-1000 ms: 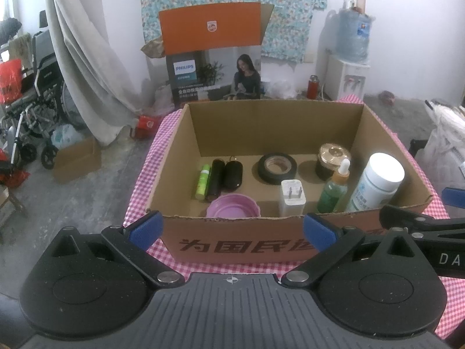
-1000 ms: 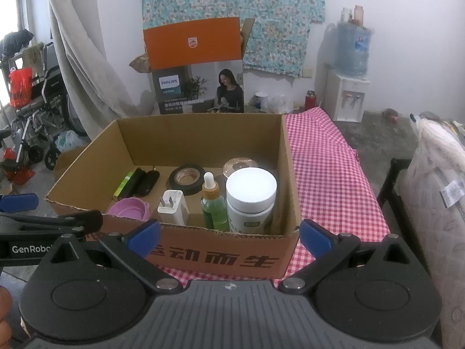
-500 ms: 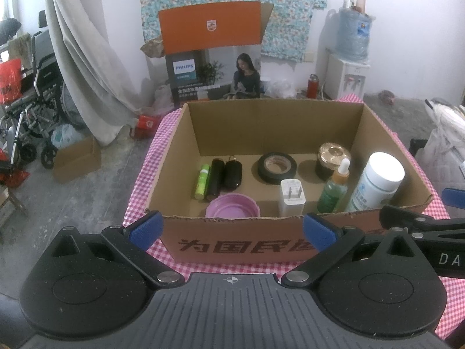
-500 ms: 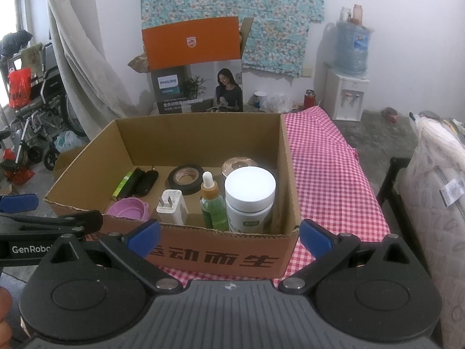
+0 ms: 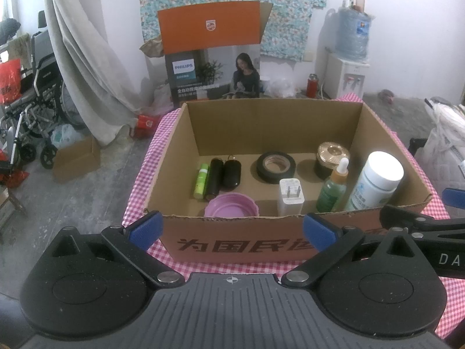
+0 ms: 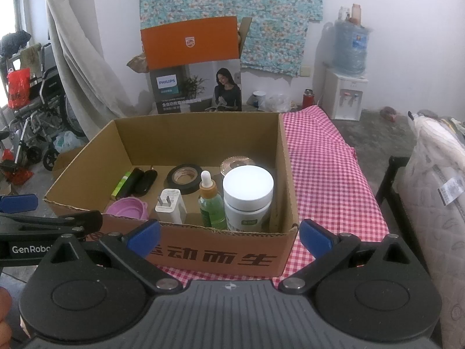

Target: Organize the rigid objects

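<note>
An open cardboard box (image 5: pixel 241 244) (image 6: pixel 221 258) stands on a red checked cloth (image 6: pixel 325 168). Inside are a white jar (image 5: pixel 377 183) (image 6: pixel 248 197), a green dropper bottle (image 5: pixel 332 187) (image 6: pixel 211 200), a white charger (image 5: pixel 290 196) (image 6: pixel 171 205), a pink lid (image 5: pixel 231 205) (image 6: pixel 126 207), black tape (image 5: pixel 275 166) (image 6: pixel 184 176), a gold-lidded jar (image 5: pixel 332 158), two black cases (image 5: pixel 223 174) and a green tube (image 5: pixel 201 180). My left gripper (image 5: pixel 232 229) and right gripper (image 6: pixel 229 234) are open and empty, just in front of the box's near wall.
A Philips carton (image 5: pixel 212 52) stands on the floor behind the table. A wheelchair (image 5: pixel 32 107) and a small box (image 5: pixel 77 160) are at the left, a water dispenser (image 5: pixel 348 58) at the back right, a mattress (image 6: pixel 436 180) at the right.
</note>
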The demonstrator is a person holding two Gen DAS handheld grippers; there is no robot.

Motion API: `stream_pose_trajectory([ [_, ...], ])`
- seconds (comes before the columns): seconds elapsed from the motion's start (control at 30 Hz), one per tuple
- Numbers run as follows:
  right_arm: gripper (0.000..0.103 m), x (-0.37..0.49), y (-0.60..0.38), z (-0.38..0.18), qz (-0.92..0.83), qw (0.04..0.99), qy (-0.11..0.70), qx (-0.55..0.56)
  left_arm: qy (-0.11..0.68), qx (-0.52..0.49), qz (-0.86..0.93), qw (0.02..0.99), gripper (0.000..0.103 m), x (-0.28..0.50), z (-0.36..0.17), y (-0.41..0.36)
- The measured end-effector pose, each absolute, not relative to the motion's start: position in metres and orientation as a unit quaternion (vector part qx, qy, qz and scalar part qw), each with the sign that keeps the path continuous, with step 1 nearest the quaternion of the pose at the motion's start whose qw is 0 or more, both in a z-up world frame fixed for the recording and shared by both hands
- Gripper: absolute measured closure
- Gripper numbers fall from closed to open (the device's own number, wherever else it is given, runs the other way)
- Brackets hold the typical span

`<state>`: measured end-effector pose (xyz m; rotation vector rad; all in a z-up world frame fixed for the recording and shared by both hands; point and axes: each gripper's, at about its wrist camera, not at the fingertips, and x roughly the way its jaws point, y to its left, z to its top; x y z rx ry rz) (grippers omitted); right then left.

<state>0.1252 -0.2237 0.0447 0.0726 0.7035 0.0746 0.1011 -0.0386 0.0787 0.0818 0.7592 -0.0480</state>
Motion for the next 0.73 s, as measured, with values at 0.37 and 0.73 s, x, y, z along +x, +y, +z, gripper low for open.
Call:
stream_pose_trajectory([
  [0.37, 0.000, 0.1259, -0.2241, 0.0449, 0.036, 0.937, 0.345, 0.036, 0.371, 0.040, -0.024, 0.928, 0.000, 0.1013, 0.0790, -0.0377],
  [0.73, 0.000, 0.1263, -0.2242, 0.0452, 0.037, 0.937, 0.345, 0.036, 0.371, 0.040, -0.024, 0.927, 0.000, 0.1014, 0.0793, -0.0365],
])
